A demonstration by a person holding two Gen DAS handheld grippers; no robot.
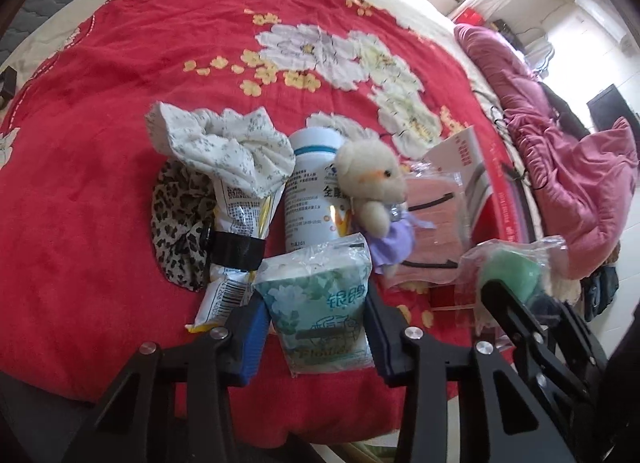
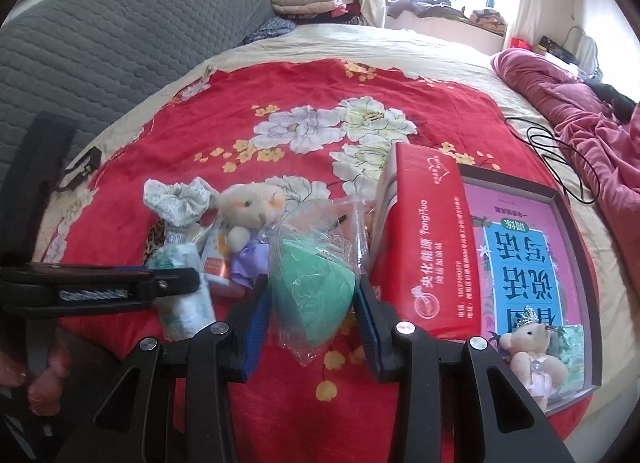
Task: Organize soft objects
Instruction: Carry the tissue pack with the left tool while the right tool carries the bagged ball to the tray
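Gripping now: left gripper (image 1: 316,327), jaws clamped on the tissue pack (image 1: 320,303); right gripper (image 2: 310,327), jaws clenched on the bagged green sponge (image 2: 310,287).
Just beyond the left: snack packet (image 1: 240,215), white bottle (image 1: 312,191) and dressed teddy bear (image 1: 376,191) crowd right behind the tissue pack on the bed's red floral blanket (image 1: 120,143).
Right side: red box (image 2: 424,247) touches the sponge's bag; boxed tray (image 2: 576,263) holds a second small bear (image 2: 532,359).
Far: pink quilt (image 2: 580,111), bunched.
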